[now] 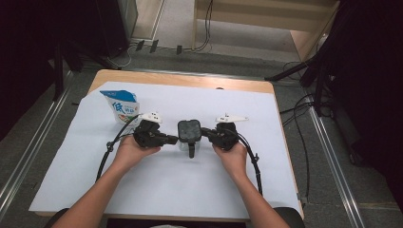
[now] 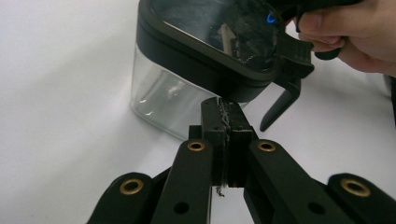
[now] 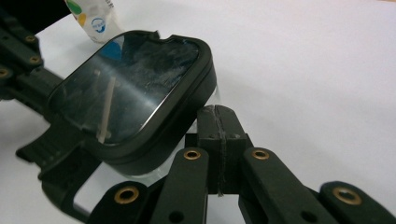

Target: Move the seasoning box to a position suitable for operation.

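— Forearms enter at six o'clock in the high view. We note the left gripper [image 1: 172,139] with its jaws pressed together, nothing between them, tips against the container [image 1: 188,134] at its nine o'clock side.

— Agreed. We record the right gripper [image 1: 205,131] likewise closed on nothing, meeting the container from three o'clock. In its own view the closed tips [image 3: 219,122] sit just under the black lid [image 3: 130,88].

— Container stands upright at table centre on the white sheet [image 1: 190,190], its clear body [image 2: 163,100] touching the left tips.

— Farther off, at ten o'clock, we log a blue and white carton [image 1: 121,106], standing apart.
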`<move>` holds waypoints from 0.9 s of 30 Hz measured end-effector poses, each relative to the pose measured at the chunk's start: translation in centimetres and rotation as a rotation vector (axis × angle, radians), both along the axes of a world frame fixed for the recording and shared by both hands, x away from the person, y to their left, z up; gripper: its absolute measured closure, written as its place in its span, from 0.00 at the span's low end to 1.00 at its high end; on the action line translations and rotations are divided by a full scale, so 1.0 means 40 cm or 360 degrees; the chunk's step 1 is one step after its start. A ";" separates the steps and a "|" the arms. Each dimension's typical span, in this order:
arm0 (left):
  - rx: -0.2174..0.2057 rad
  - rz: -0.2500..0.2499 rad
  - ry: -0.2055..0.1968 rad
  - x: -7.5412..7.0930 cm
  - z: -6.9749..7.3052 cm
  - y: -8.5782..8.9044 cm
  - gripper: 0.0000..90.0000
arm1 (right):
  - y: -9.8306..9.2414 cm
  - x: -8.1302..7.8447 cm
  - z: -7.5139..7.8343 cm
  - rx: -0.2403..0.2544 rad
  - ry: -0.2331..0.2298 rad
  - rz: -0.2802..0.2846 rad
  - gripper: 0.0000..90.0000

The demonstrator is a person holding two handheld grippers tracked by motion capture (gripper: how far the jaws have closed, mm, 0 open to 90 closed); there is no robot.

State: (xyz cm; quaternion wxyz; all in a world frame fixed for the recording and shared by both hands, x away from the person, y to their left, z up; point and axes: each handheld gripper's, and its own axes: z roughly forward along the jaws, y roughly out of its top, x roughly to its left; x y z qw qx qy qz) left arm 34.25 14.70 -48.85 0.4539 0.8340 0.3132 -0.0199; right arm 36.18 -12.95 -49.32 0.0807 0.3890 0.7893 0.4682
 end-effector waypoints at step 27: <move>-0.0057 -0.0041 -0.0009 -0.023 -0.001 -0.040 0.99 | -0.018 0.033 0.018 0.0007 -0.0001 -0.0013 1.00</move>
